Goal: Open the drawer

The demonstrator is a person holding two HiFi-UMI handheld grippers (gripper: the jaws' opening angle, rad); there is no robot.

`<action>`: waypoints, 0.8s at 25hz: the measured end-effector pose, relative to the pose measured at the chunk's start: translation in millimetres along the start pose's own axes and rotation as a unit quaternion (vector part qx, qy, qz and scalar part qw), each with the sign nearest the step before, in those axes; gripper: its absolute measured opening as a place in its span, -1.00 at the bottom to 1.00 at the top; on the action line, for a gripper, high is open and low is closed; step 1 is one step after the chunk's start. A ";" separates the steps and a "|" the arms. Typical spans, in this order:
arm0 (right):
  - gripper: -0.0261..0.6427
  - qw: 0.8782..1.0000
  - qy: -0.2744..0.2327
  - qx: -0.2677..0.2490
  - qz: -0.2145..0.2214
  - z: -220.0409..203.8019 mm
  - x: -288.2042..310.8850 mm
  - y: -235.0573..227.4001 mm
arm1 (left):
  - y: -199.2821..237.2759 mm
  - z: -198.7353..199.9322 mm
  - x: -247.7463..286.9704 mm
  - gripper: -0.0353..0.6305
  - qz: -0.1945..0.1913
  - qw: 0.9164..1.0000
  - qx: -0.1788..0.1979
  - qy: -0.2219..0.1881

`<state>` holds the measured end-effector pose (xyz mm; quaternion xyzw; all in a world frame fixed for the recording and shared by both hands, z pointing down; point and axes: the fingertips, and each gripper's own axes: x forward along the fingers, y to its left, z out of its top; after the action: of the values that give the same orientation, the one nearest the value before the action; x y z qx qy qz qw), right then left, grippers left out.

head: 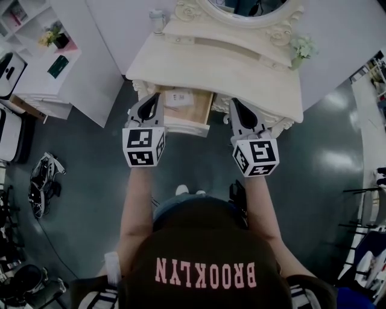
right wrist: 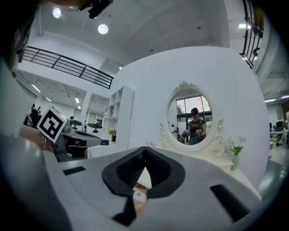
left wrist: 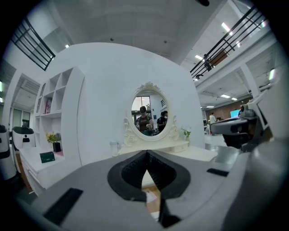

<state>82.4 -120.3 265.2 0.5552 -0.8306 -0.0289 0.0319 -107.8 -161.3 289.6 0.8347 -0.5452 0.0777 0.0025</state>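
Dressing table (head: pixel 241 78) in white stands at the far middle of the floor, seen from above in the head view. An oval mirror (head: pixel 241 7) in a carved frame rises at its far edge. To the left, well apart, is a white shelf unit (head: pixel 36 90) with a small plant on it.

The drawer (head: pixel 202 110) sits in the near face of the table, left of centre. It is pulled out toward the person, so its wooden inside shows, with a white paper (head: pixel 179 98) lying in the far part.

The left gripper (head: pixel 154 98) hangs over the drawer's near left corner, jaws together with nothing between them. The right gripper (head: pixel 234 104) is just right of the drawer, over the table's near edge, its jaws likewise closed and empty.

A small vase of pale flowers (head: pixel 301 48) stands on the table's far right corner.
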 end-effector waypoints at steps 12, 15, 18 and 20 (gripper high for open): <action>-0.93 1.000 -0.006 -0.026 0.006 18.3 8.3 4.8 | -3.7 38.7 1.1 -0.88 -0.007 0.999 0.019 -0.040; -0.93 1.000 -0.005 -0.027 0.006 18.3 8.6 5.5 | -3.2 41.6 1.4 -0.88 -0.007 0.999 0.020 -0.045; -0.93 1.000 -0.004 -0.026 0.005 19.5 8.8 5.3 | -1.5 43.9 -0.4 -0.88 -0.005 0.999 0.021 -0.049; -0.93 1.000 -0.002 -0.028 0.002 20.0 8.9 3.2 | -1.7 44.6 -0.9 -0.88 -0.004 0.998 0.021 -0.051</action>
<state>74.4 -127.1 245.7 0.5527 -0.8304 -0.0533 0.0453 -100.9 -163.8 245.5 0.8398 -0.5393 0.0468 -0.0424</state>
